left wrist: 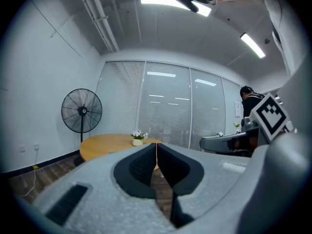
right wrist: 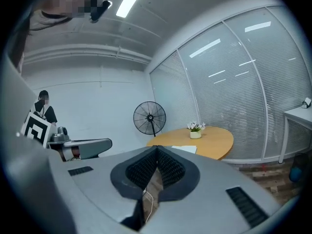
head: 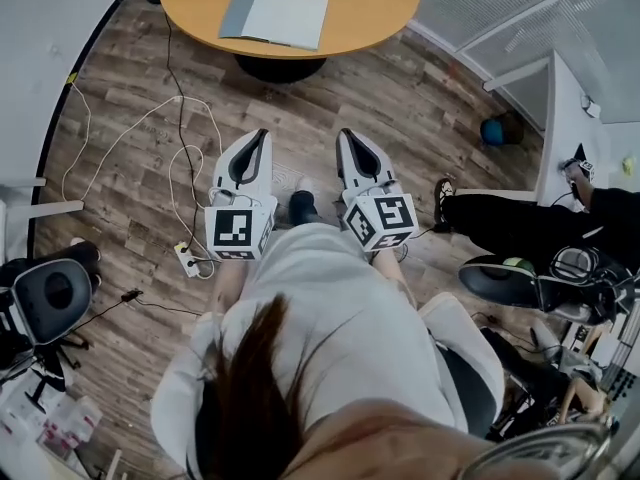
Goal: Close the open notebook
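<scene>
The open notebook (head: 274, 17) lies flat on the round wooden table (head: 370, 8) at the top of the head view, its pale pages facing up. Both grippers hover over the wood floor, well short of the table, pointing toward it. My left gripper (head: 263, 134) is shut, its dark pads meeting at the tips (left wrist: 156, 145) with nothing between them. My right gripper (head: 345, 134) is also shut and empty (right wrist: 157, 148). In the right gripper view the notebook (right wrist: 184, 149) shows just beyond the jaw tips on the table (right wrist: 214, 140).
A small flower pot (right wrist: 195, 130) stands on the table's far side. A standing fan (left wrist: 82, 111) is behind the table. White cables (head: 180, 158) and a power strip (head: 187, 259) lie on the floor at left. Another person (head: 520, 223) is at the right.
</scene>
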A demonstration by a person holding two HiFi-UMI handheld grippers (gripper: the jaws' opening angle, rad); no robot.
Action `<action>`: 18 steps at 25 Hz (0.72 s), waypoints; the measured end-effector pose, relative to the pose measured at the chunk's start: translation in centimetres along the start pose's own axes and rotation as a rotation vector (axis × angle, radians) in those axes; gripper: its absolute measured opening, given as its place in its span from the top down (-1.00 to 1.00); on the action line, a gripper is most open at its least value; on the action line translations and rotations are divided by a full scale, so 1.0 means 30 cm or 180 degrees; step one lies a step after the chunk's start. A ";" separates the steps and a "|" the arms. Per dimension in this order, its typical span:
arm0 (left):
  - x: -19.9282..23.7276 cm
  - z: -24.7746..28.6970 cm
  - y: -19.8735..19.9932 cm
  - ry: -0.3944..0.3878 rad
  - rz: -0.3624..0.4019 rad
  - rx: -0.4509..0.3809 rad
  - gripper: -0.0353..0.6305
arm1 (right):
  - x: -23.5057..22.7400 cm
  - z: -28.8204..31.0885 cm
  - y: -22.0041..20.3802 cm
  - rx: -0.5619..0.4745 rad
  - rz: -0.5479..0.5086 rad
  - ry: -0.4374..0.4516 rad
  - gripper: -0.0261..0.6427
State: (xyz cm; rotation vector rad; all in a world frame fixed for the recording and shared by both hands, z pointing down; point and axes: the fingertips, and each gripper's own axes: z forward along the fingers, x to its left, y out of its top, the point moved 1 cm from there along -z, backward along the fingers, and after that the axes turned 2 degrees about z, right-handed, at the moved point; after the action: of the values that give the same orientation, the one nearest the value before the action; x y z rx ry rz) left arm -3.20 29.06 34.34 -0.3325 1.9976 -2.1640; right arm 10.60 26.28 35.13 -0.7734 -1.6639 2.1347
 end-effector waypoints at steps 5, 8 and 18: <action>0.025 0.167 0.015 0.0038 -0.0086 0.0045 0.84 | -0.113 0.131 0.046 0.0059 -0.0013 0.0095 0.91; 0.038 0.260 0.004 0.0097 -0.0136 0.0063 0.84 | -0.188 0.196 0.072 0.0057 -0.0042 0.0118 0.91; 0.017 0.480 0.028 0.0066 -0.0167 0.0022 0.84 | -0.402 0.296 0.137 0.0036 -0.0016 0.0012 0.91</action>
State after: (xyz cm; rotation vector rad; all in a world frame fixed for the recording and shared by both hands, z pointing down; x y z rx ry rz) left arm 0.35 15.06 34.59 -0.3670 2.0137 -2.2140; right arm 15.26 11.48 35.31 -0.7687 -1.6488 2.1360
